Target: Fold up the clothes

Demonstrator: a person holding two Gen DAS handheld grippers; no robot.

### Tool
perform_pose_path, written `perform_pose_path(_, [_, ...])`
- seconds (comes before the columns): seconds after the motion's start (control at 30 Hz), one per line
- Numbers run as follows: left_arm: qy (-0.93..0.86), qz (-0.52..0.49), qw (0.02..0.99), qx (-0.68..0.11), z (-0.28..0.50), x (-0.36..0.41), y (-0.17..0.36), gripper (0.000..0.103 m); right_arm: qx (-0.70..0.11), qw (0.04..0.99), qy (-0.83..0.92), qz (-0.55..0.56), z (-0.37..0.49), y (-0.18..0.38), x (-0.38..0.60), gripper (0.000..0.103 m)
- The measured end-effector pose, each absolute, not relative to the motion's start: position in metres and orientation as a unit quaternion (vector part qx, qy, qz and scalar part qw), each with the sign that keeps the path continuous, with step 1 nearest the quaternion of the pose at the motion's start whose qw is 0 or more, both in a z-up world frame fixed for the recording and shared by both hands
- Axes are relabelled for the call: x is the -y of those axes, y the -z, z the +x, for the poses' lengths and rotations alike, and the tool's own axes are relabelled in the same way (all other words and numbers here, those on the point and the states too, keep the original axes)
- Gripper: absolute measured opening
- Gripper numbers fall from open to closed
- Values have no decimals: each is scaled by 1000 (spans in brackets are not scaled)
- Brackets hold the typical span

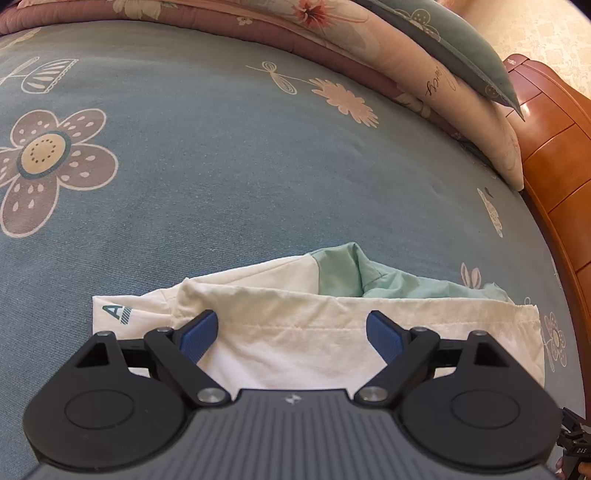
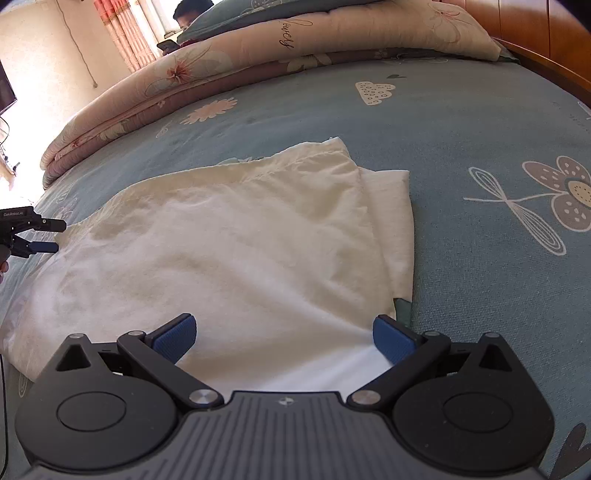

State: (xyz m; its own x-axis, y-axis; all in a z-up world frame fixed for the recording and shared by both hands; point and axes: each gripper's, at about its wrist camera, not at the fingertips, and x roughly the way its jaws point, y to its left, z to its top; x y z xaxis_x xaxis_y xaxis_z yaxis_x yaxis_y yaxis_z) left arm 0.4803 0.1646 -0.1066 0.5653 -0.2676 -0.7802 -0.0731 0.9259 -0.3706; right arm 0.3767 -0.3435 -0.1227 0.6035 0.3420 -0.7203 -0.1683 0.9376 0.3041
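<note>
A white shirt (image 2: 236,236) lies partly folded on the blue flowered bedsheet (image 2: 480,147). In the left wrist view the shirt (image 1: 314,332) shows a hem seam, a mint-green part (image 1: 354,273) and a sleeve with a green "A" logo (image 1: 118,314). My left gripper (image 1: 291,332) is open just above the shirt's hem, holding nothing. It also shows at the left edge of the right wrist view (image 2: 44,236). My right gripper (image 2: 284,336) is open over the near edge of the shirt, holding nothing.
A rolled pink flowered quilt (image 2: 258,48) and a teal pillow (image 1: 454,40) lie along the far side of the bed. A wooden headboard (image 1: 554,155) bounds one side. A person with a phone (image 2: 184,22) sits behind the quilt.
</note>
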Motion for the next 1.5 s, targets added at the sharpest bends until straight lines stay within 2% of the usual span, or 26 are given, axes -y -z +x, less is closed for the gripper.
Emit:
perform_pose_path(0.23, [45, -159, 880, -445, 476, -165, 84, 87, -417, 891, -143, 108, 375, 125, 343, 103])
perform_pose_path(0.53, [44, -174, 872, -455, 479, -164, 108, 88, -425, 889, -144, 91, 377, 128, 339, 103])
perform_pose_path(0.7, [29, -135, 878, -459, 468, -145, 91, 88, -428, 889, -144, 78, 377, 130, 335, 103])
perform_pose_path(0.9, [81, -103, 882, -453, 410, -114, 66, 90, -421, 894, -136, 75, 375, 129, 333, 103])
perform_pose_path(1.17, [96, -64, 862, -493, 345, -81, 83, 91, -398, 900, -149, 99, 353, 90, 312, 103])
perform_pose_path(1.5, [51, -53, 849, -524, 330, -81, 98, 94, -456, 882, -91, 80, 340, 101, 300, 103])
